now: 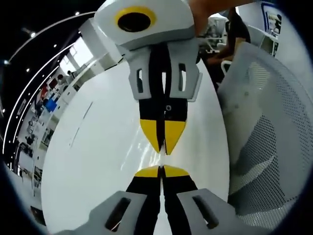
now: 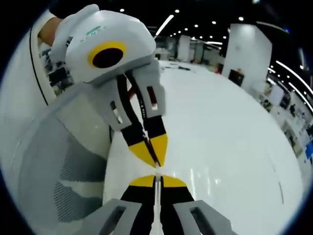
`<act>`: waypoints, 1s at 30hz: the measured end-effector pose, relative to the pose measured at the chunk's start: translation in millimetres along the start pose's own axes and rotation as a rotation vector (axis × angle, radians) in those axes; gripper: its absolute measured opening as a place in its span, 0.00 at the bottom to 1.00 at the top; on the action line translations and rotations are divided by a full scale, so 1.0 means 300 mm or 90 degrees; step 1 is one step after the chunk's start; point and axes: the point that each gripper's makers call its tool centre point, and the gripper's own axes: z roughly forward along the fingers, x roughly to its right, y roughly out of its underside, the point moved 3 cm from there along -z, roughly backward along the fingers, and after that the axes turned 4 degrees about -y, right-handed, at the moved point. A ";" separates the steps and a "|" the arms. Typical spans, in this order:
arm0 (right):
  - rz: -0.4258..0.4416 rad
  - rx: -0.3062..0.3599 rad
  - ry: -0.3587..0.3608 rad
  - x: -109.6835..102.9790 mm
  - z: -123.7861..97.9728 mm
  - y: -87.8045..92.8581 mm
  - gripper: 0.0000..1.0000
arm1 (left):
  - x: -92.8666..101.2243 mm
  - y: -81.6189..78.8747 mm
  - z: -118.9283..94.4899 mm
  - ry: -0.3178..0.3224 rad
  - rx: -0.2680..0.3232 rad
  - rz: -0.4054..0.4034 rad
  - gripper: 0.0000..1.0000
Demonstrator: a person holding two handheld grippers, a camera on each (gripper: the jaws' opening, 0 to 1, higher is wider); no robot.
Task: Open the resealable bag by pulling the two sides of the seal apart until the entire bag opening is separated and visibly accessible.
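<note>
My left gripper (image 1: 161, 171) rises from the bottom of the left gripper view with its yellow-tipped jaws shut. My right gripper (image 1: 164, 146) comes down from the top, tip to tip with it and also shut. In the right gripper view, the right gripper (image 2: 156, 180) is at the bottom and the left gripper (image 2: 157, 160) reaches in from the upper left. The resealable bag (image 1: 162, 156) is clear and hard to see. It shows as a thin pale sliver in the narrow gap between the two pairs of tips, pinched from both sides. Its body and opening cannot be made out.
A glossy white table (image 1: 98, 161) lies below the grippers. A grey mesh office chair (image 1: 274, 137) stands close beside it, also visible as the chair (image 2: 63, 156). A hand (image 1: 210, 10) holds the right gripper. Desks and a seated person (image 1: 234, 34) are farther back.
</note>
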 end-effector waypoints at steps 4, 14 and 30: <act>-0.001 -0.009 0.004 0.003 -0.019 0.033 0.00 | 0.004 0.011 0.004 0.005 -0.006 -0.002 0.00; 0.007 -0.011 -0.005 -0.019 -0.015 0.051 0.00 | 0.026 0.014 0.018 0.015 -0.014 -0.039 0.00; 0.068 0.037 -0.005 -0.015 -0.006 0.035 0.00 | 0.033 0.021 0.014 0.008 -0.018 -0.083 0.00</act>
